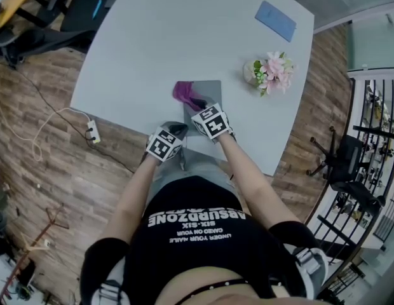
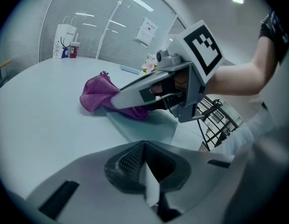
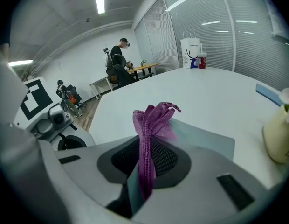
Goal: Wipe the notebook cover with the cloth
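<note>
A grey notebook (image 1: 210, 93) lies on the white table (image 1: 152, 43) near its front edge. A purple cloth (image 1: 183, 93) rests bunched on the notebook's left part. My right gripper (image 1: 198, 104) is over the notebook and shut on the cloth. In the right gripper view a strip of cloth (image 3: 153, 120) runs up from between the jaws of the right gripper (image 3: 144, 171), with the notebook (image 3: 205, 139) beyond. My left gripper (image 1: 177, 131) hovers at the table's front edge, just short of the notebook (image 2: 144, 127). The left gripper (image 2: 147, 171) is shut with nothing in it, facing the cloth (image 2: 95, 94).
A vase of pink flowers (image 1: 271, 73) stands right of the notebook. A flat blue object (image 1: 276, 20) lies at the far right corner. A white paper bag (image 2: 64, 41) stands at the table's far side. A power strip (image 1: 92, 131) lies on the wooden floor, left.
</note>
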